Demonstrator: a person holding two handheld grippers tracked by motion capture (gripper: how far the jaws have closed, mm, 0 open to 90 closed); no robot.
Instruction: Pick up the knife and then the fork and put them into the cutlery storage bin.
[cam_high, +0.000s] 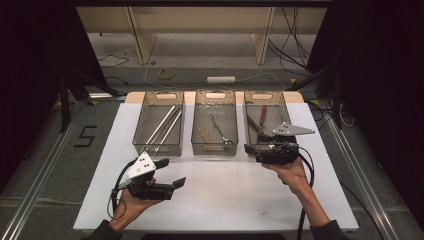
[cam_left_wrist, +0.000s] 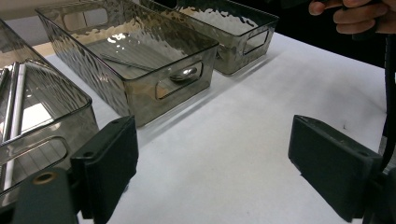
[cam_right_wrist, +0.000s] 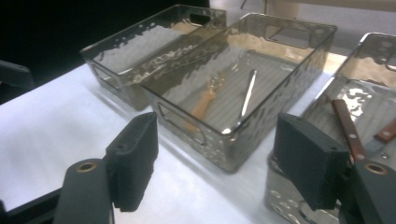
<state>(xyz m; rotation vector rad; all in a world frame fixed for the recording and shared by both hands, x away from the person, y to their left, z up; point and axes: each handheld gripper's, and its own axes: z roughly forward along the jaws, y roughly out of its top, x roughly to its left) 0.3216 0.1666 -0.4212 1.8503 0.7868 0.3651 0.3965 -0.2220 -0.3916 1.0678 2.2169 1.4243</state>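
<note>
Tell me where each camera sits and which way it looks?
High view: above the person's side, looking forward and down on the table with three bins; both forearms, left tongs and right tongs show.
Left gripper view: on the left tongs, looking across the table at the bins; black jaws and the other hand show.
Right gripper view: on the right tongs, facing the middle bin; black jaws show.
Shared: the middle bin and its spoon.
</note>
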